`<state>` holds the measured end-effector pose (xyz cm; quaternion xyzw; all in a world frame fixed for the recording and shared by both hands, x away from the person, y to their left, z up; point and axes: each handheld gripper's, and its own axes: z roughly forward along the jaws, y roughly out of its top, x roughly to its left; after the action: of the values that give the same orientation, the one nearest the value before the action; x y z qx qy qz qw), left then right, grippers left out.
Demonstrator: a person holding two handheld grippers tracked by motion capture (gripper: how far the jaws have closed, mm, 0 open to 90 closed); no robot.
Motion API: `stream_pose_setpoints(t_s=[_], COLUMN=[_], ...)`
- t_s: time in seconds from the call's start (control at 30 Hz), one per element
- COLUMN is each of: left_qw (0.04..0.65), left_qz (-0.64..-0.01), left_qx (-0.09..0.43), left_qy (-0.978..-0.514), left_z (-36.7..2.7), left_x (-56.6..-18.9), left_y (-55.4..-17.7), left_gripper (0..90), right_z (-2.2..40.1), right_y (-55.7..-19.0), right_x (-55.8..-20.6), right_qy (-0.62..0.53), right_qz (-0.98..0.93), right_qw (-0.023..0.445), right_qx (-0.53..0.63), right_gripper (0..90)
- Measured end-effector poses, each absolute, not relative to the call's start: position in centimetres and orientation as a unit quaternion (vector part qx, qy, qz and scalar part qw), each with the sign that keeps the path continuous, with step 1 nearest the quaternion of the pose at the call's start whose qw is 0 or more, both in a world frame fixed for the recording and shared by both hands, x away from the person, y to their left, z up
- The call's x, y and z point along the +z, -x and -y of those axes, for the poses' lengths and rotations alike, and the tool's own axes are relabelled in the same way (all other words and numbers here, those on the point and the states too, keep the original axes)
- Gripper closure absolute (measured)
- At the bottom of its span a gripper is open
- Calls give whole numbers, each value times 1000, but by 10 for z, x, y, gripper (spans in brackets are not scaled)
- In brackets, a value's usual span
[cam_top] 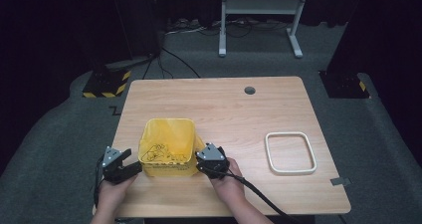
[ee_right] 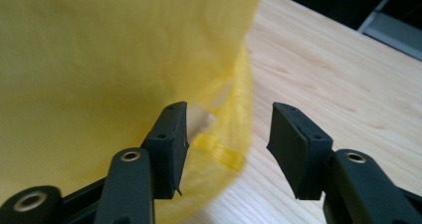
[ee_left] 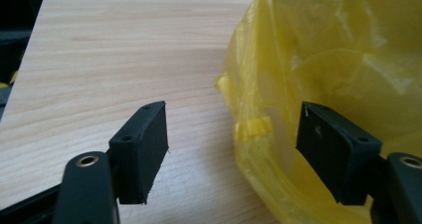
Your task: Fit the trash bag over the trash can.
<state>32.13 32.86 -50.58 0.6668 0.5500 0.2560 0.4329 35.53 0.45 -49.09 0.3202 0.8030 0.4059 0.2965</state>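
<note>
while both tools gape released, the yellow bag (cam_top: 167,145) sits between left tool (cam_top: 121,165) and right tool (cam_top: 211,160).

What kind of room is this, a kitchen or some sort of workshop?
Probably a lab or recording studio, not a kitchen: a lone wooden table on grey carpet, dark curtained surroundings, cables across the floor, and hazard-striped stand bases.

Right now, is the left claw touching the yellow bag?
Cannot tell. In the left gripper view the left claw is open astride the yellow bag edge; no plain gap or contact.
</note>
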Motion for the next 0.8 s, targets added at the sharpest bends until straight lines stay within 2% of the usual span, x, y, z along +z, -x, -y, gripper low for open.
stream_pose_setpoints(t_s=[0.2, 0.5, 0.63, 0.8], left_qw=[411, 354, 299, 197], left_qz=[-573, -583, -589, -603], left_qx=[249, 242, 221, 179], left_qy=[-664, -690, -717, -752], left_z=[-335, -332, -326, -322], left_x=[-502, -494, -492, -481], left_y=[-319, -315, -320, -331], left_gripper=[239, 244, 249, 277], right_z=[31, 107, 127, 142], right_y=[-346, -332, -325, -318], right_x=[-479, -489, -498, -508], right_qy=[-337, -368, -372, -375], right_qz=[-777, -774, -782, -786], right_qw=[311, 310, 301, 286], right_qx=[430, 411, 399, 399], right_gripper=[428, 424, 422, 419])
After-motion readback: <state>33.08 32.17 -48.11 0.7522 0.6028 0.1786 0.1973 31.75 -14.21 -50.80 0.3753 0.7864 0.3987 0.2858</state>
